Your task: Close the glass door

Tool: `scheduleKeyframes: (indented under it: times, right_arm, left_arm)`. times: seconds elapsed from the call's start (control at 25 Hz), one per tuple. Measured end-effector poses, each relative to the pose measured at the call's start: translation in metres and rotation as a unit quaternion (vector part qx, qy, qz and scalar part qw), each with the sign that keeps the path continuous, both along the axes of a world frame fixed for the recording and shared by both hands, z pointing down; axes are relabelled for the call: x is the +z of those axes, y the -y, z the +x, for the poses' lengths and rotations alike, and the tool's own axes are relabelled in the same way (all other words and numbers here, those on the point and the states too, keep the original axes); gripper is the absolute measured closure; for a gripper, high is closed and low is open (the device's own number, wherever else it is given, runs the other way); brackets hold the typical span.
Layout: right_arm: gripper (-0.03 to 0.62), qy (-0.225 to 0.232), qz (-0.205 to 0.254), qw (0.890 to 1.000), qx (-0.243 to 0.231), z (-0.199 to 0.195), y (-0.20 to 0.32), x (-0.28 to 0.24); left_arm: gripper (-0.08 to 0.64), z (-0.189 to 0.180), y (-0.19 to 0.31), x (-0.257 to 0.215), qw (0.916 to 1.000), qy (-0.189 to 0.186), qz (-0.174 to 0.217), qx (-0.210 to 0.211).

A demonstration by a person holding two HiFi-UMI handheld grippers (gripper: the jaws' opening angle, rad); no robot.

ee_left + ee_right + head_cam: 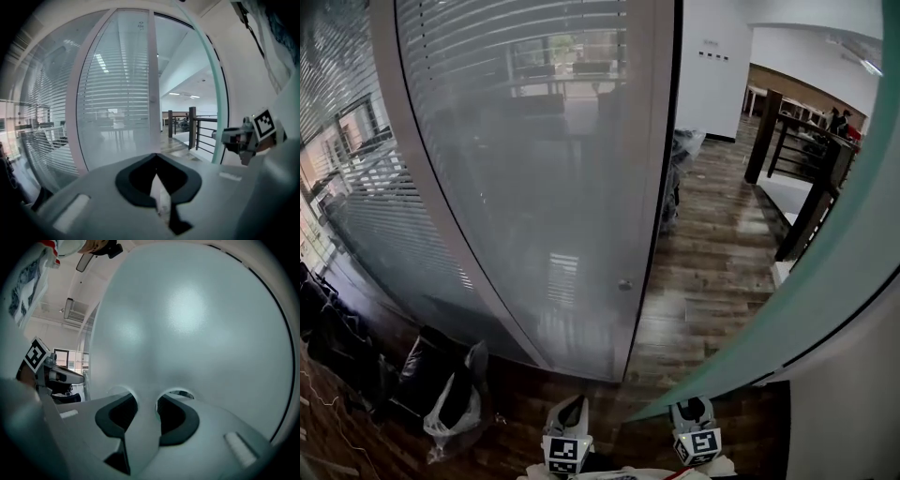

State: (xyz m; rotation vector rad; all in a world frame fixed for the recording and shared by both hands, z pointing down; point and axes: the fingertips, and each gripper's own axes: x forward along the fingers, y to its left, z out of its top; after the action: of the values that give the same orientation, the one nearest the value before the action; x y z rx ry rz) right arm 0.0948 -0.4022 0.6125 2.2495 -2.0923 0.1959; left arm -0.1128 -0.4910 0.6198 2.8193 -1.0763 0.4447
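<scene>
At the doorway's right side, the glass door [811, 300] stands ajar, its edge pinched between the right gripper's [146, 401] jaws; the left gripper [156, 164] is empty, jaws nearly together; the closing swing seems begun; next, steer the door toward the frame [661, 141].

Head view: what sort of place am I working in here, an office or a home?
Most likely an office floor: striped frosted glass partitions beside the glass door, wood-look flooring along a corridor, and a dark-posted railing edging an open area beyond.
</scene>
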Motion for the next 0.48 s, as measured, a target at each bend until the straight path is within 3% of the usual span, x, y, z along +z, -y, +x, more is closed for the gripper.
scheduleKeyframes:
  times: [0.48]
  right_arm:
    - [0.457,0.019,0.005,0.999,0.042,0.023,0.018,0.003]
  left_arm:
    - [0.558,0.02,0.039,0.001,0.9968,-0.007,-0.005,0.08]
